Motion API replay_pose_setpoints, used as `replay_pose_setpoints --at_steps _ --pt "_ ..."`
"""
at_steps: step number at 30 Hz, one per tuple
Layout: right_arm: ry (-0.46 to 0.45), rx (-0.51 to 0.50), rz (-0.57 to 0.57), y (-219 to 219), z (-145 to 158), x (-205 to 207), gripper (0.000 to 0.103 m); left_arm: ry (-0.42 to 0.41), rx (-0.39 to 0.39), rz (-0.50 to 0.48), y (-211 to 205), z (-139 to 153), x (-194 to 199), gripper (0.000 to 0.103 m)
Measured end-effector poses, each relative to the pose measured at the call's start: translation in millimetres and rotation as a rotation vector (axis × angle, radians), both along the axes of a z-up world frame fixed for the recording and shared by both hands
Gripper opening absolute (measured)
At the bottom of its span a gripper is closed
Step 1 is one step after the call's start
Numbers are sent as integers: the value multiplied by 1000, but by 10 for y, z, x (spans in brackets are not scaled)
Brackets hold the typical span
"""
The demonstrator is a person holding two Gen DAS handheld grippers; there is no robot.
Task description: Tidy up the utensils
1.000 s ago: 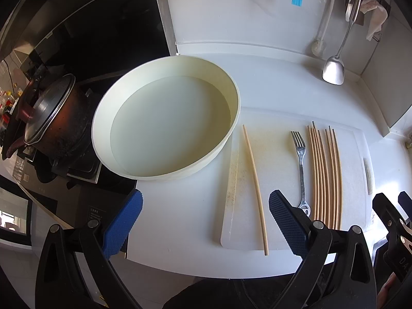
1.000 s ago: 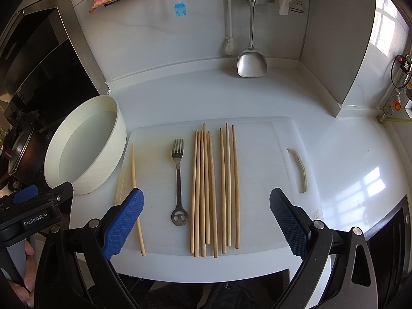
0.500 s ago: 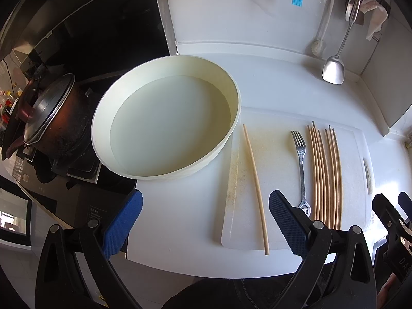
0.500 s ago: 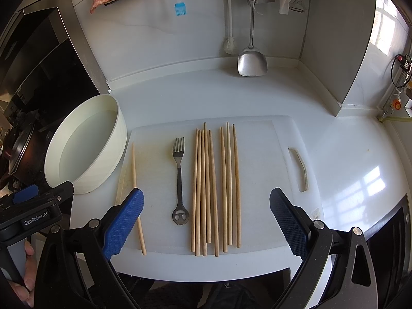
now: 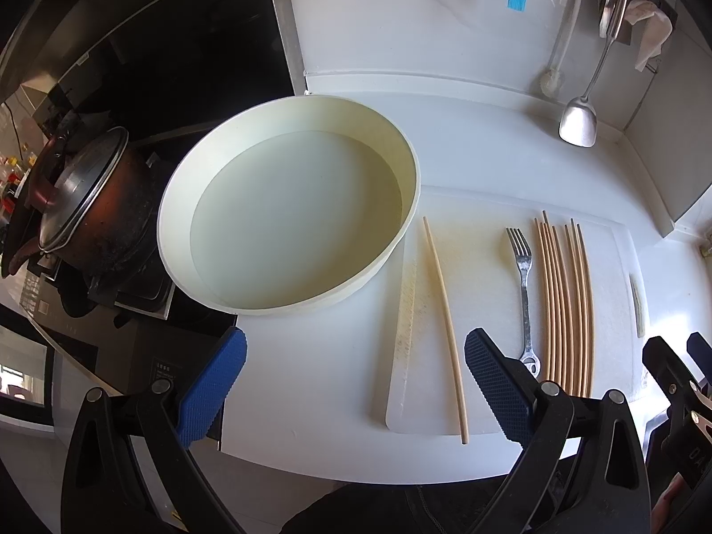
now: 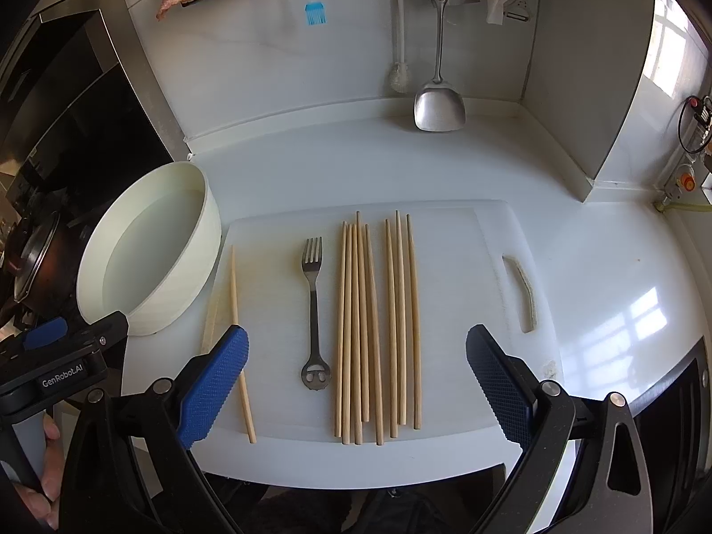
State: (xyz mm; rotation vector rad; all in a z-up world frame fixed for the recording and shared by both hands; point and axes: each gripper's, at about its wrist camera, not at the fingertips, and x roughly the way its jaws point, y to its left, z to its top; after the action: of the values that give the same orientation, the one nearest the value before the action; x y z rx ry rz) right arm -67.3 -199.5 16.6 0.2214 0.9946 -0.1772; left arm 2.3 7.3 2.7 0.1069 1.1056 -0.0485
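Chopsticks (image 6: 378, 325) lie in a tight parallel bundle on the white cutting board (image 6: 463, 267), running from 6 toward 12 o'clock in the right wrist view, with the fork (image 6: 315, 307) just beside them at 9 o'clock and one stray chopstick (image 6: 240, 338) farther out toward 9 o'clock, near the round basin (image 6: 147, 262). Your right gripper (image 6: 356, 382) hangs above the near ends of the bundle, its blue pads spread wide and holding nothing; your left gripper (image 5: 351, 382) is equally wide and empty, over the near end of the stray chopstick (image 5: 445, 333). Expect the chopsticks to be light, stiff and smooth, so they will likely roll or fan out when pinched from the side. Take hold across the bundle near mid-length, not at the tips, so the sticks stay level. The fork looks thin, flat and metallic; it will probably resist pickup off the board, so grip its narrow handle at the edges.
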Motion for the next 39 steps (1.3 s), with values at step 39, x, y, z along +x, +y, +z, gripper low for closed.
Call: replay_pose_setpoints --at_steps 39 --pt "-88 -55 -62 -641 -939 -297 94 -90 -79 -6 -426 -874 -143 97"
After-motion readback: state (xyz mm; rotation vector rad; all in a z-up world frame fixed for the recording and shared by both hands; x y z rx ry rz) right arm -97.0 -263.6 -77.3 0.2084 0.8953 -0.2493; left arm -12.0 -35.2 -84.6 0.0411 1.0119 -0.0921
